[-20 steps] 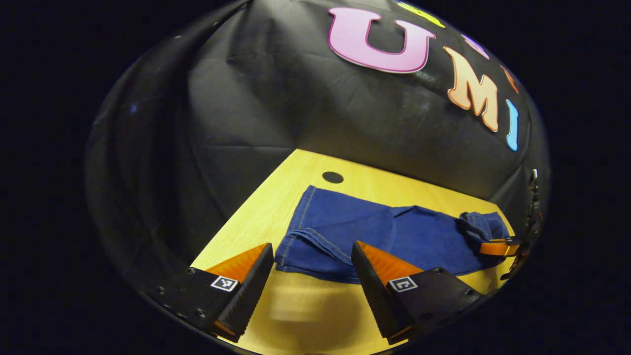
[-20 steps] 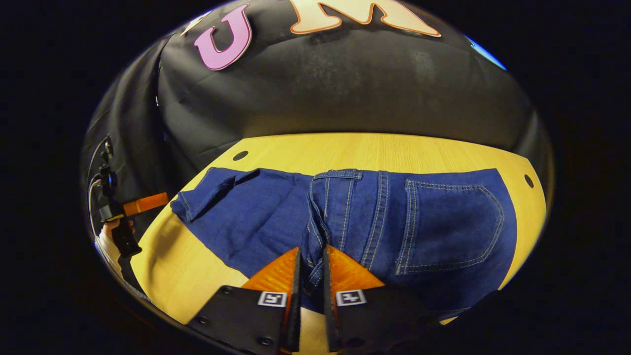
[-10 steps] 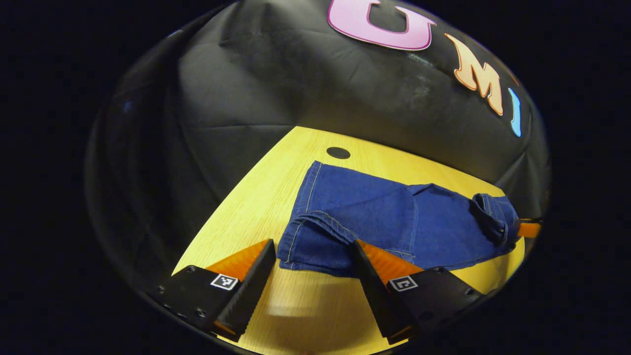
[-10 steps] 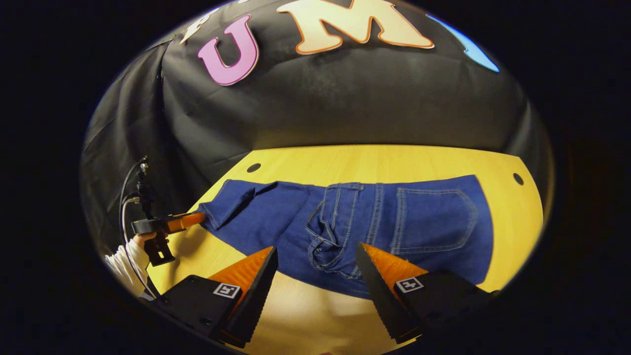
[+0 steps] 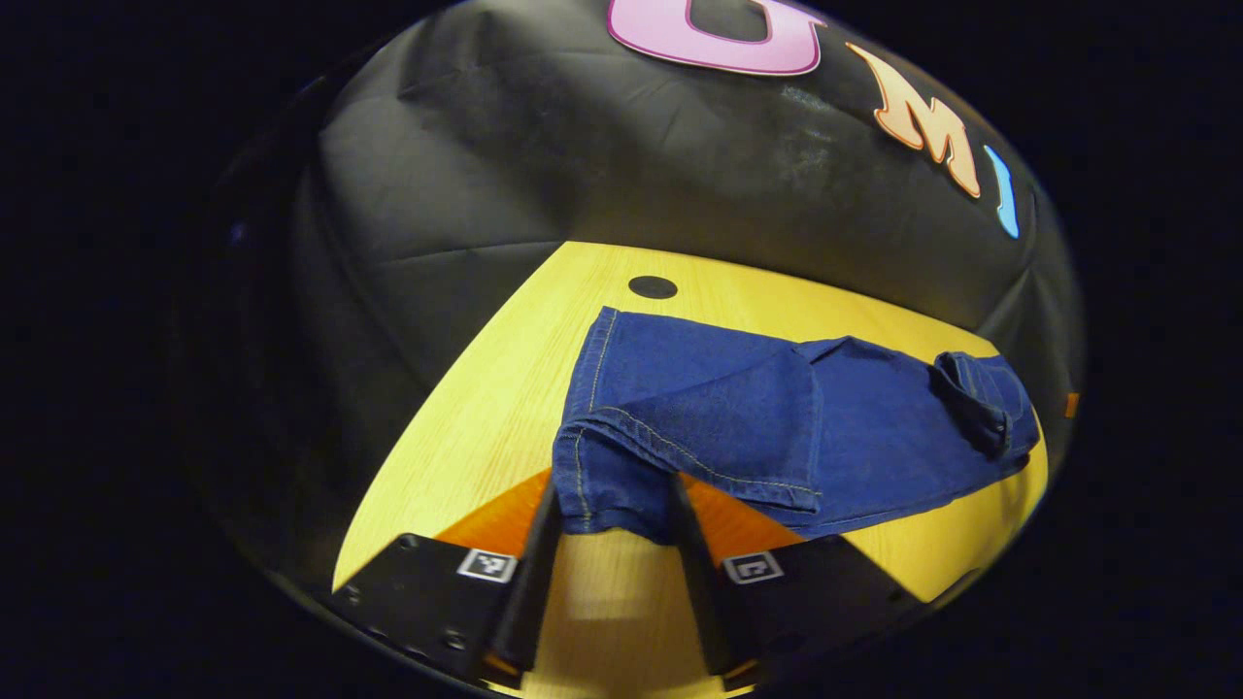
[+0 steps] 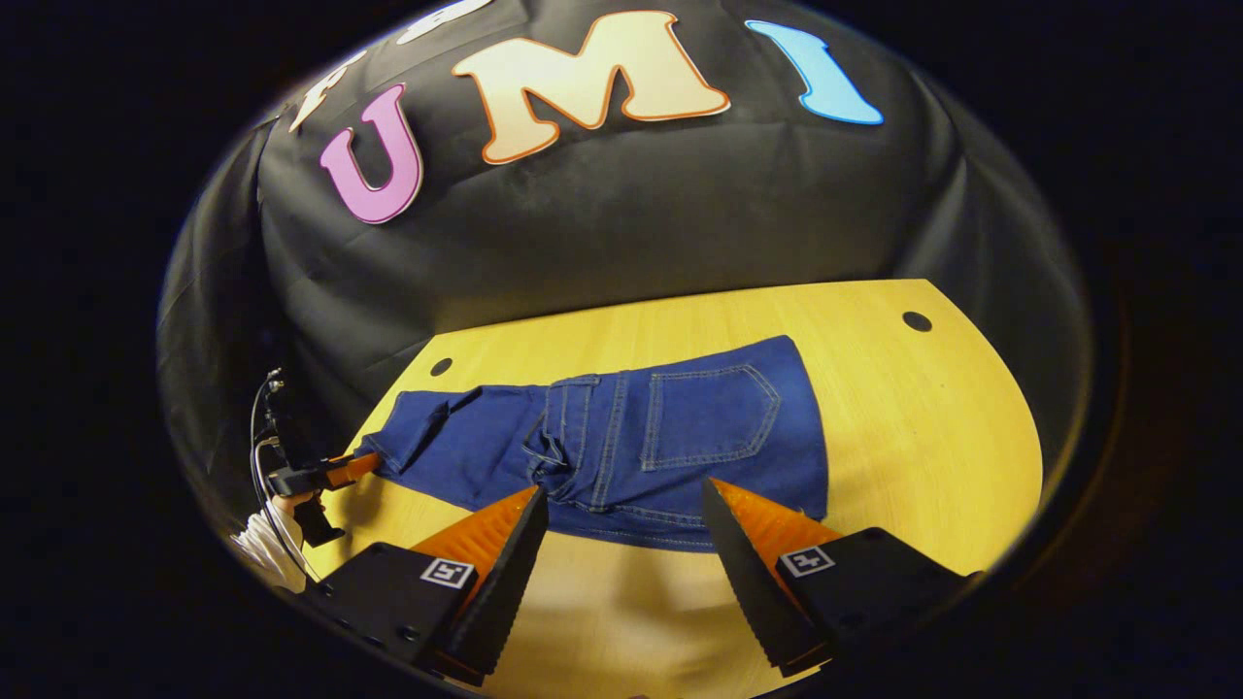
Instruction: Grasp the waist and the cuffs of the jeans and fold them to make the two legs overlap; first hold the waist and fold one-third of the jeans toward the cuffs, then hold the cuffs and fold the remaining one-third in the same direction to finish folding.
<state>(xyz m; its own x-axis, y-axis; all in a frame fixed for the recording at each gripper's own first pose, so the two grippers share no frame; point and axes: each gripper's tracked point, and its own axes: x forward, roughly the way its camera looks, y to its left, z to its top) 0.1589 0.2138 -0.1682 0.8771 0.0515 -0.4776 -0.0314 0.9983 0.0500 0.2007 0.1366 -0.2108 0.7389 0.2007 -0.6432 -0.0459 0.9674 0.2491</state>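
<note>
Blue jeans [image 6: 621, 447] lie across the yellow table [image 6: 923, 417]. Their waist part is folded over onto the legs, with the back pocket [image 6: 709, 427] facing up. In the right gripper view, my right gripper [image 6: 621, 573] hovers open in front of the folded edge, with nothing between its fingers. In the left gripper view, the jeans [image 5: 777, 417] stretch away from me, and the stacked cuffs [image 5: 612, 476] sit between the fingers of my left gripper [image 5: 612, 510], which press on them from both sides. The left gripper [image 6: 325, 473] also appears far left in the right gripper view, at the cuff end.
The table has small round black holes [image 5: 653, 286] [image 6: 917, 320] near its back corners. Black cloth walls close in behind and to the sides. A hand in a white sleeve [image 6: 267, 544] holds the left gripper. Bare tabletop lies right of the jeans.
My right gripper opened, let go of the waist and drew back from the jeans. My left gripper moved forward onto the cuffs and closed on them.
</note>
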